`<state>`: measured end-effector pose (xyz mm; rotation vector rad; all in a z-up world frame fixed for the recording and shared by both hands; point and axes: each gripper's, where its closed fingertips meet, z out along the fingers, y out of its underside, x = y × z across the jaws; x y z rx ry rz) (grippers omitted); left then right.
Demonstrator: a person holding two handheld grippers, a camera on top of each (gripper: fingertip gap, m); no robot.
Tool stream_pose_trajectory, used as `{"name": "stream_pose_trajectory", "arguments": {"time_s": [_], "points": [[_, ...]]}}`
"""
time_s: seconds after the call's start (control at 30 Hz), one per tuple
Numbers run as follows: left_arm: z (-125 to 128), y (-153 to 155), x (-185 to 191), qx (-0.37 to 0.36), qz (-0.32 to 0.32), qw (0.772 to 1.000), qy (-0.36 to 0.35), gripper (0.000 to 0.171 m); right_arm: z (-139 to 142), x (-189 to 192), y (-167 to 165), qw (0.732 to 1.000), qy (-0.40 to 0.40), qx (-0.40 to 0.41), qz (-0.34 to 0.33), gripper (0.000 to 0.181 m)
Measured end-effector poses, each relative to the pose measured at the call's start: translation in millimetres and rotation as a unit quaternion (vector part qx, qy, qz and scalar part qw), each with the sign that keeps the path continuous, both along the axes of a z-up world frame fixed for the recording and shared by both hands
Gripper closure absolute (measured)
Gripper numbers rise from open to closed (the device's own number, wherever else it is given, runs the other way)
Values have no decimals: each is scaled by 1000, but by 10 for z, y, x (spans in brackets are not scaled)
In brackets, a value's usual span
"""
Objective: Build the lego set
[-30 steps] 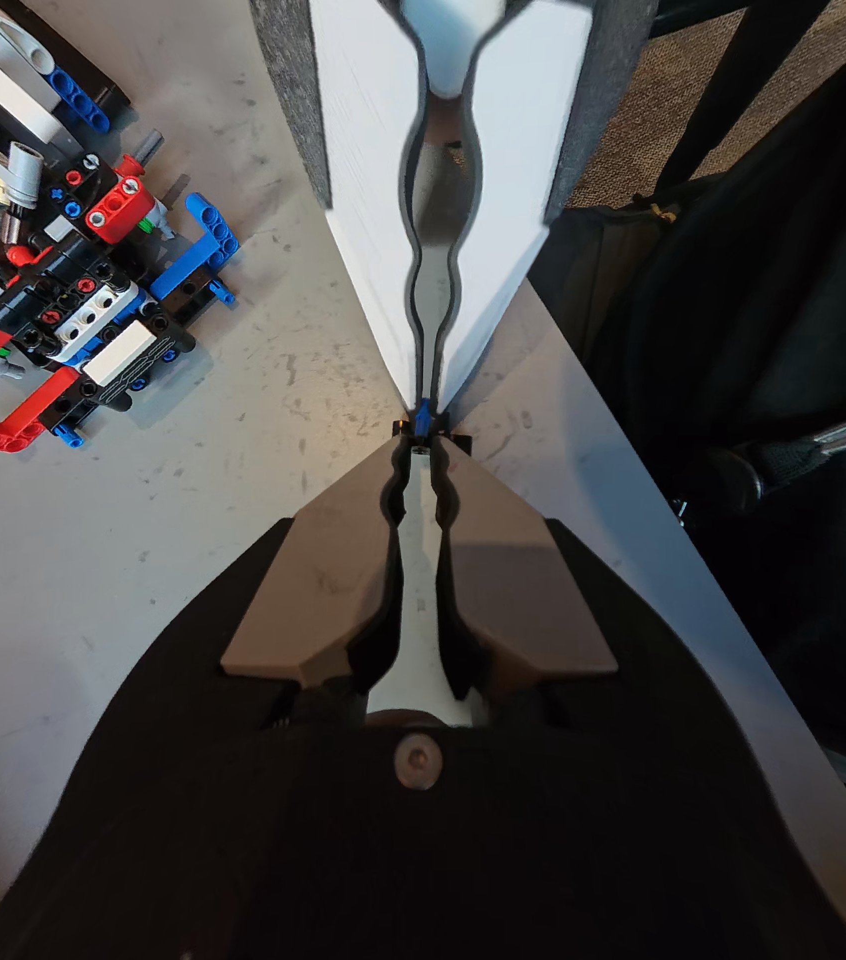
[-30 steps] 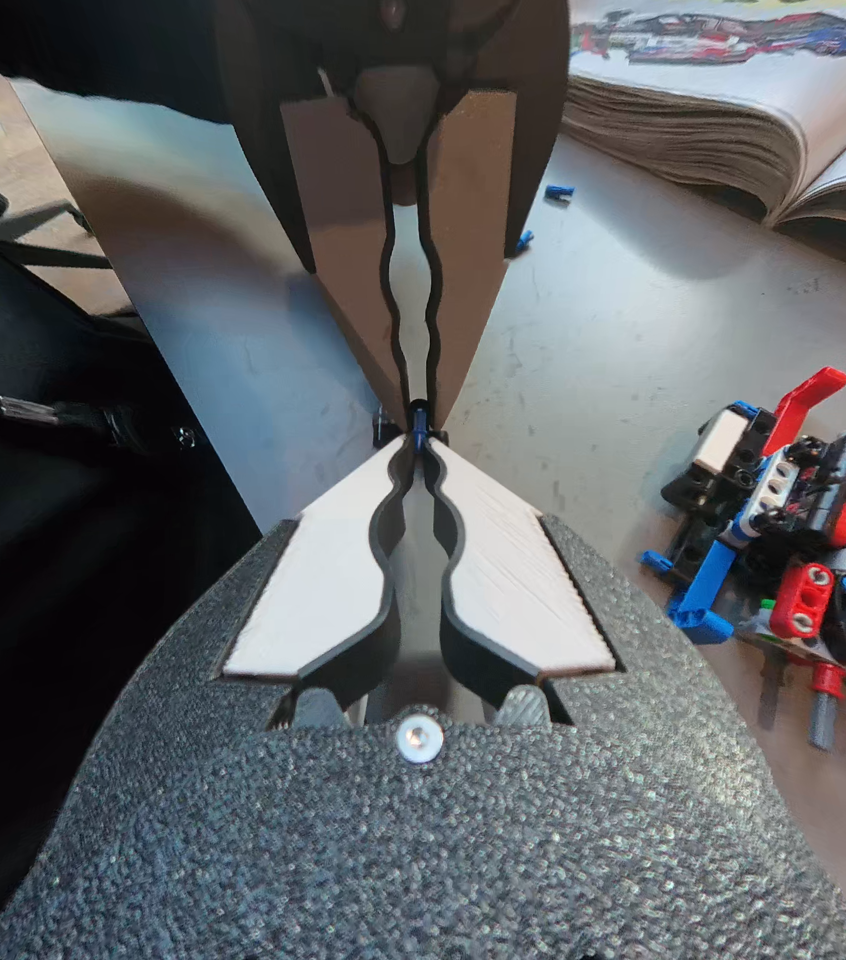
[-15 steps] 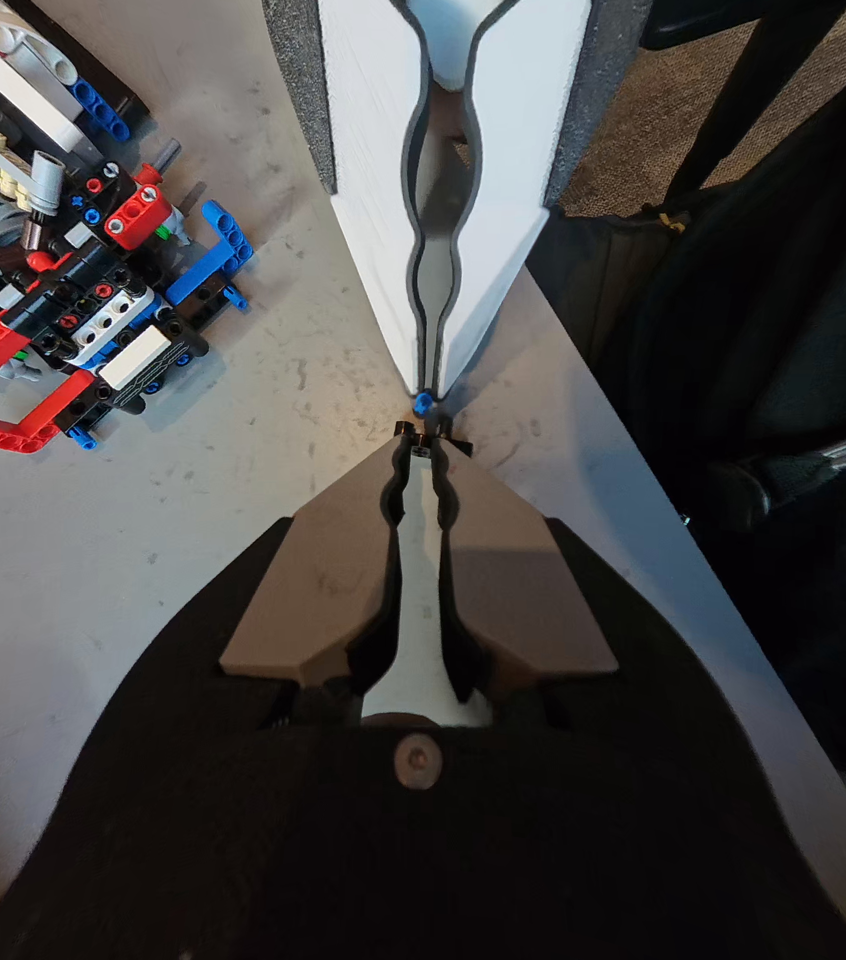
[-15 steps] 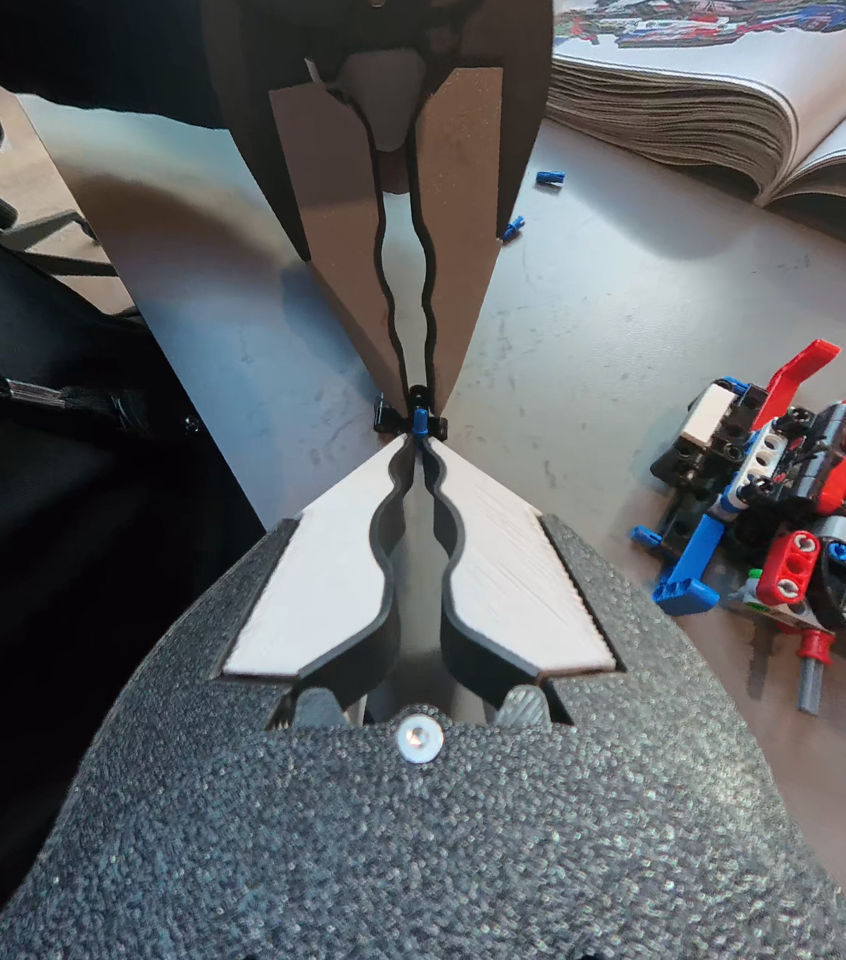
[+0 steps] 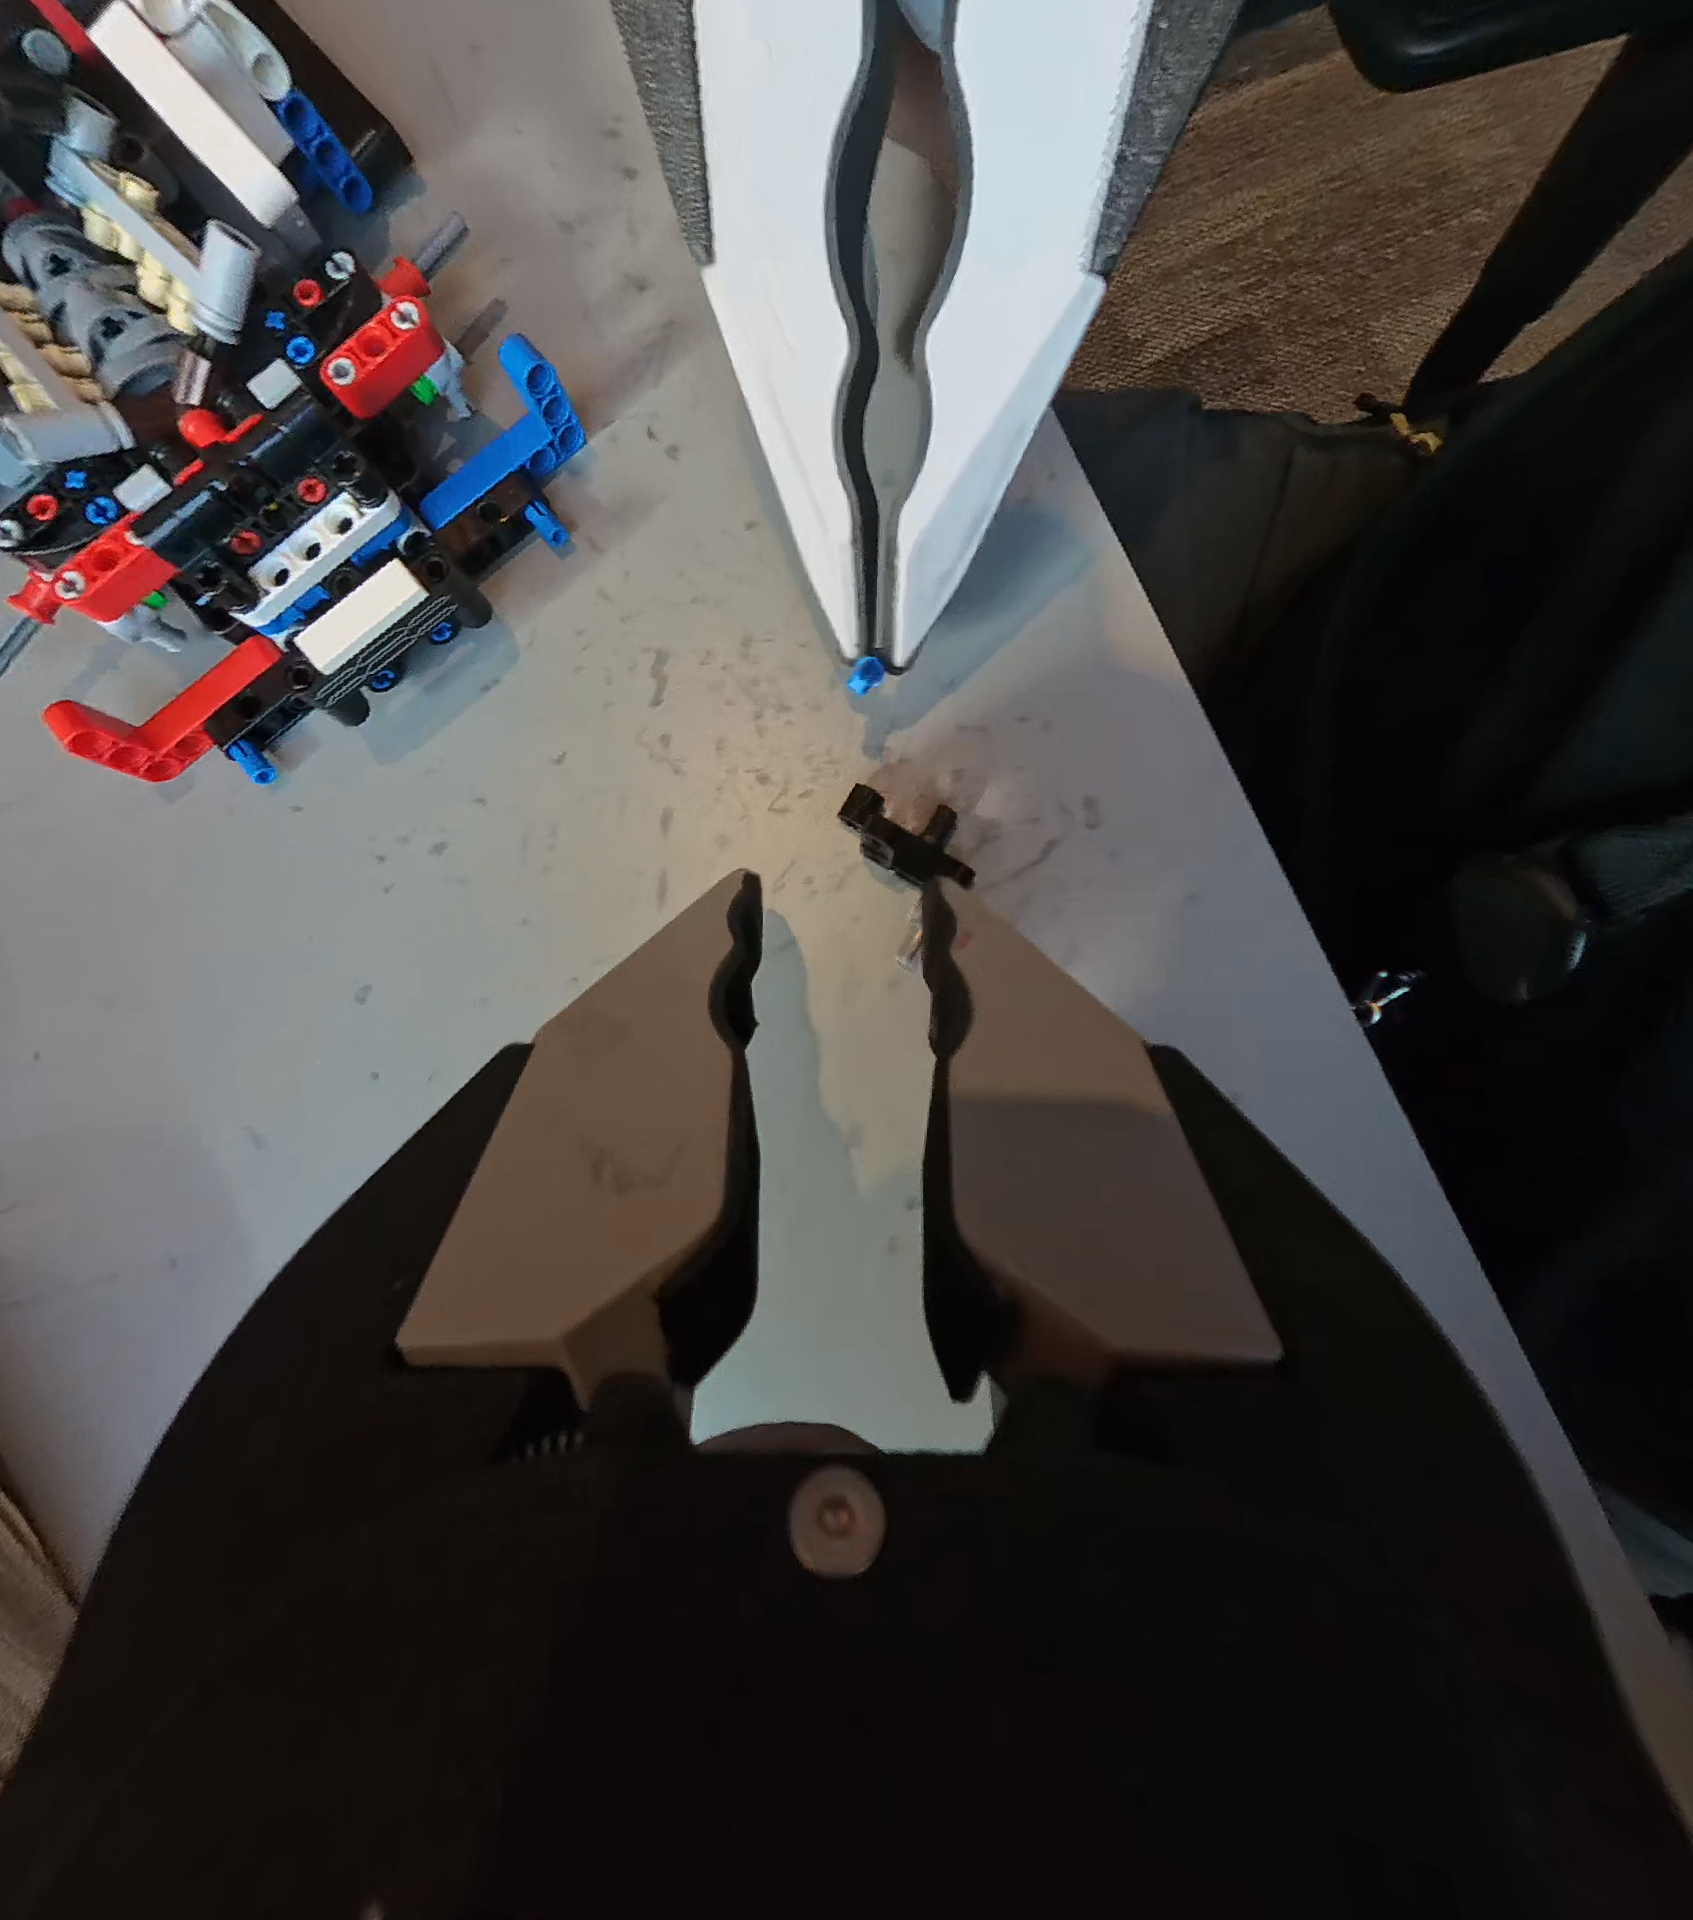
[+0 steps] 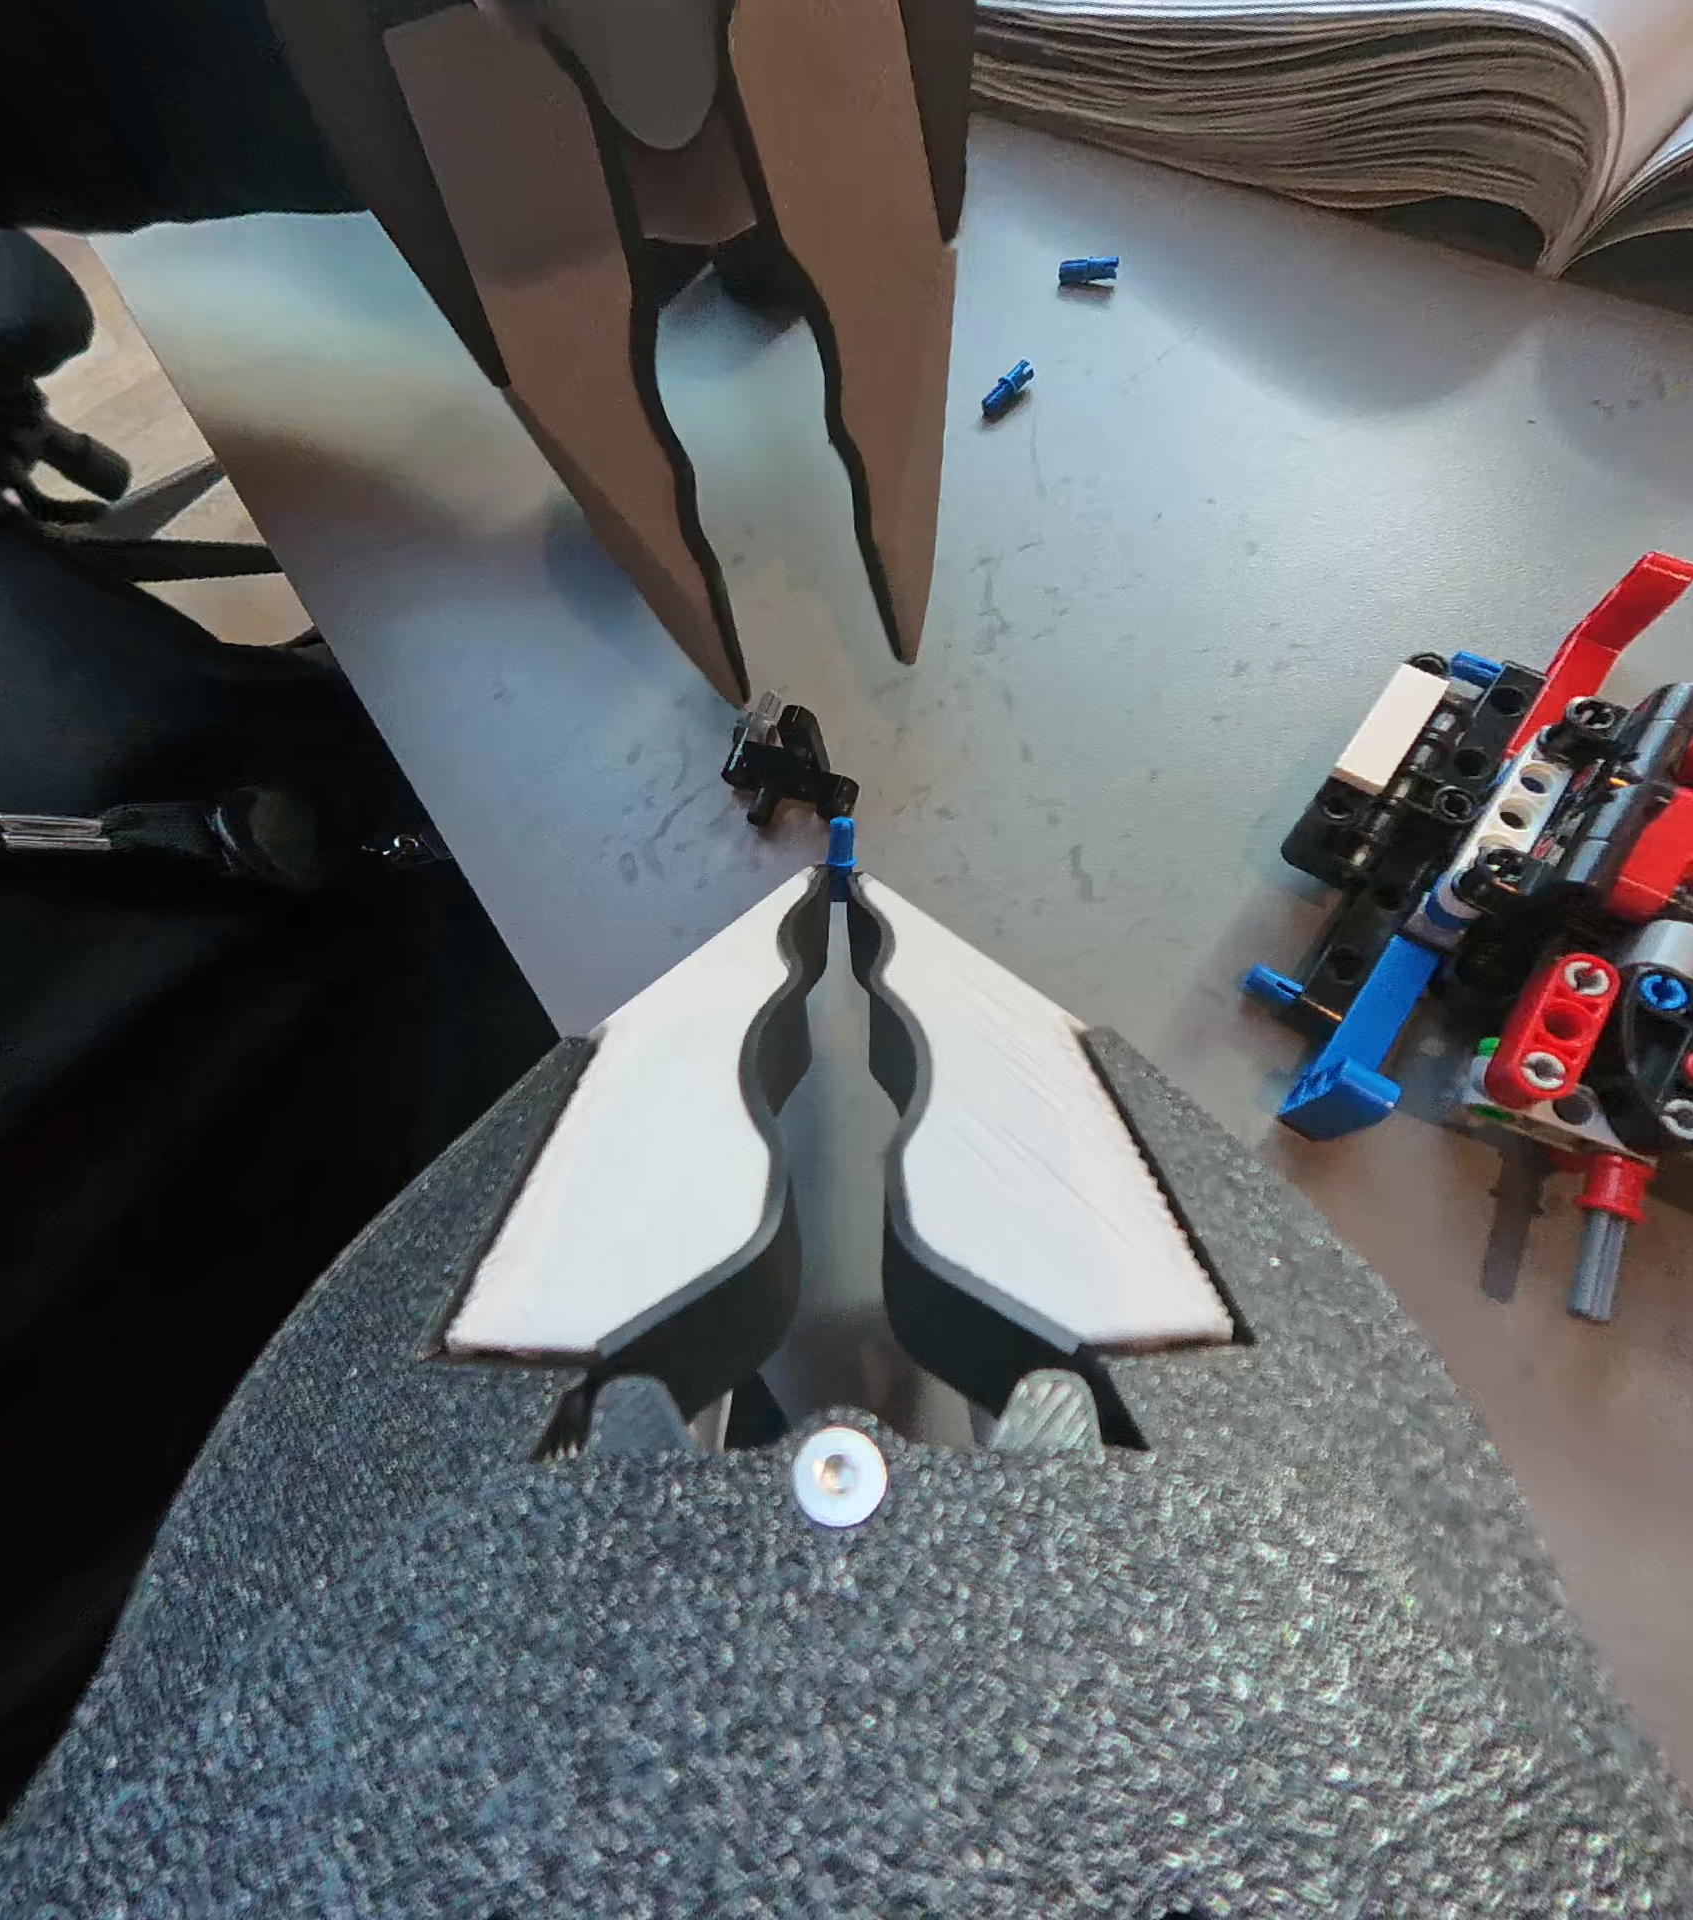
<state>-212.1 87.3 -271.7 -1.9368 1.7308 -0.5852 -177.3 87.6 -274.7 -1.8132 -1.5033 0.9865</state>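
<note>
My left gripper point(image 5: 840, 891), with brown fingers, is open and empty; it also shows at the top of the right wrist view point(image 6: 821, 675). A small black connector piece point(image 5: 902, 836) is right at the tip of its right finger, over the grey table point(image 5: 406, 987); it also shows in the right wrist view point(image 6: 788, 767). I cannot tell whether it rests on the table. My right gripper point(image 6: 837, 881), with white fingers, is shut on a small blue pin point(image 6: 840, 840) and holds it a short way from the black piece. The pin point(image 5: 864, 675) and right gripper point(image 5: 873, 655) show in the left wrist view too.
The partly built red, blue, black and white lego model point(image 5: 250, 468) point(image 6: 1600, 883) lies on the table to one side. Two loose blue pins point(image 6: 1088, 270) point(image 6: 1008, 387) lie near an open instruction book point(image 6: 1341, 104). The table edge point(image 5: 1289, 935) runs close by, with a black bag point(image 5: 1548, 623) beyond it. Across from one pair of fingers to the other is roughly 4 centimetres.
My left gripper has opened and let go of the black connector piece. The two grippers have pulled apart. The blue pin has stayed in my right gripper, out of the black piece.
</note>
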Motion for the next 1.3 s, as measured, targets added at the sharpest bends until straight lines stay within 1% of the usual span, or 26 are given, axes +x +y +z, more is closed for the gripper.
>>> {"name": "stream_pose_trajectory", "arguments": {"time_s": [0.13,0.27,0.43,0.57,0.7,0.83,0.93,1.03,1.2,1.3], "points": [[114,5,-46,14,26,999,-13,147,-1,-8,-62,1000,-2,-4,10,179],[184,-21,-178,21,87,995,-36,148,8,-24,-74,1000,0,1,9,179],[157,-188,-314,3,149,986,-78,148,26,-35,-33,1000,3,12,7,179],[137,-223,-338,22,181,977,-109,149,63,-66,16,1000,5,1,4,179],[140,-199,-301,46,182,974,-125,151,120,-140,52,1000,5,-7,6,179],[108,-98,-289,89,186,973,-101,151,173,-235,34,1000,-6,2,20,179],[145,-64,-251,121,172,972,-105,151,195,-277,27,999,-20,14,26,179],[102,-35,-262,146,164,972,-87,151,210,-291,40,999,-26,12,24,179],[58,-3,-269,172,158,969,-79,152,203,-272,81,1000,-24,9,17,179],[57,39,-272,176,166,967,-82,152,197,-266,108,1000,-20,-2,16,179]]}}
